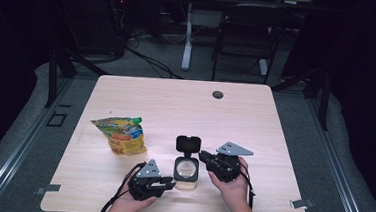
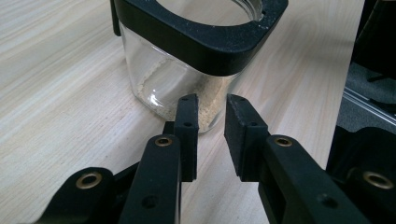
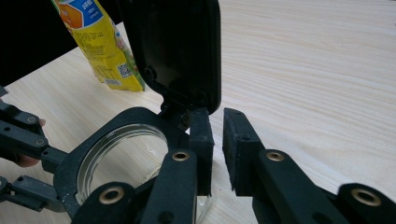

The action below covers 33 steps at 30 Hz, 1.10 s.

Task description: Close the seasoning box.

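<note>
A square glass jar with a black collar stands near the table's front middle, its flip lid hinged open and upright. A thin layer of pale powder lies in the jar. My left gripper is low at the jar's front left corner; its jaws are a narrow slit apart, holding nothing, just short of the glass. My right gripper is at the jar's right, by the lid hinge. Its jaws are nearly together and hold nothing, beside the collar and below the lid.
A yellow spouted pouch with a green cap lies left of the jar, also seen as the pouch beyond the lid. The pale wooden table has a cable hole at the back. A chair stands beyond it.
</note>
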Tool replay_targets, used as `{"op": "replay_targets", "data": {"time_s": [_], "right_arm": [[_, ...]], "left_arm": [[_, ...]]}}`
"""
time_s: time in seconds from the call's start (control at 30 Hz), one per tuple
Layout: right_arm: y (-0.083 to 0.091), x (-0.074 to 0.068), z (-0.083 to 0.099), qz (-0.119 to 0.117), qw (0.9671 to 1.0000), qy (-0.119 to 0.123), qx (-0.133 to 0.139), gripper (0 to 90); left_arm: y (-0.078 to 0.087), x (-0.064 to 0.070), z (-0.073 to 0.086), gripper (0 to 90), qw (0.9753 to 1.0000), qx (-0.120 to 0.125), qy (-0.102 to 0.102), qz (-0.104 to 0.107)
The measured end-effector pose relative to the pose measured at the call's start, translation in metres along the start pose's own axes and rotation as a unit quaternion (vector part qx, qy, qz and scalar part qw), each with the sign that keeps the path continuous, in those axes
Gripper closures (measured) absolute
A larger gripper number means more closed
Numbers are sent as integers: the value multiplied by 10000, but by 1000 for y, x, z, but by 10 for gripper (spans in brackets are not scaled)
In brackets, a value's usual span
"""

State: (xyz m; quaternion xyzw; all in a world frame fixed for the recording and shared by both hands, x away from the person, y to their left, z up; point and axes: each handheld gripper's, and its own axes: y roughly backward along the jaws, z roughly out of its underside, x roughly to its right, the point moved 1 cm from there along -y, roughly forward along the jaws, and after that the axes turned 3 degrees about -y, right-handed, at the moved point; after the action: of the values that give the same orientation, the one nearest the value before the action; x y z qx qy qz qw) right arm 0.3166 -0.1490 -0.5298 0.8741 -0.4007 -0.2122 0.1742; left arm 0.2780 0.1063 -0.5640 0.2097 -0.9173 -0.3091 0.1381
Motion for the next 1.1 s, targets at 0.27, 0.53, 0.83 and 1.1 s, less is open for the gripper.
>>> {"op": "replay_targets", "data": {"time_s": [0.27,0.53,0.83,1.1], "right_arm": [[10,1,5,17,10000,5,10,793],[14,1,6,114,9999,102,-62,769],[14,2,10,139,9998,84,-98,716],[16,2,11,163,9997,132,-93,711]], "left_arm": [[18,-6,1,732,9998,88,34,-158],[49,-30,5,723,9975,266,361,-544],[87,-55,3,693,9933,509,699,-764],[103,-67,6,679,9902,559,764,-1023]]}}
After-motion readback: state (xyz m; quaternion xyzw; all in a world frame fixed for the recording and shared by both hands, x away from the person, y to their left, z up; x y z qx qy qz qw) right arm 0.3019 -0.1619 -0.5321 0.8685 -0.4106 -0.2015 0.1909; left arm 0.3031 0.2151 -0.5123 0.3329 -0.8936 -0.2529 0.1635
